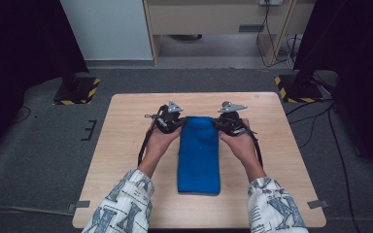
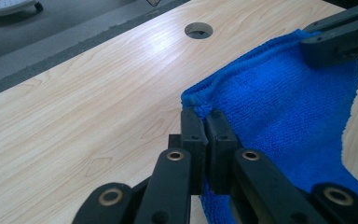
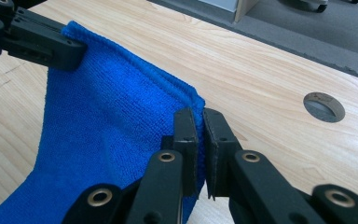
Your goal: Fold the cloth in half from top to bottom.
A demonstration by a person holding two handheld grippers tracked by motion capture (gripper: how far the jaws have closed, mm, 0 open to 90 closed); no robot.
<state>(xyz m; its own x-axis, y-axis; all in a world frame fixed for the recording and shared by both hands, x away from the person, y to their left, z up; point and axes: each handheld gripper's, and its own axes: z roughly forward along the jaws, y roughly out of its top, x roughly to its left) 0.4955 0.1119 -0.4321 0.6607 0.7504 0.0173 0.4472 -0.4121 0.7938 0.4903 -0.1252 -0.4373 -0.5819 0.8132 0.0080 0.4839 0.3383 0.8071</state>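
I am holding the far edge of the blue towel (image 1: 198, 153), which is lying lengthwise in the middle of the table (image 1: 126, 131), with my left tongs (image 2: 207, 123) and right tongs (image 3: 199, 122) both pinched closed on its two far corners, keeping them level so the fold comes even.

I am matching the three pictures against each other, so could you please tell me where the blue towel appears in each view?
High view: blue towel at table centre, running from the grippers toward the person.
Left gripper view: right half.
Right gripper view: left half.
Shared landmark: the towel's hemmed far edge, pinched at both corners.
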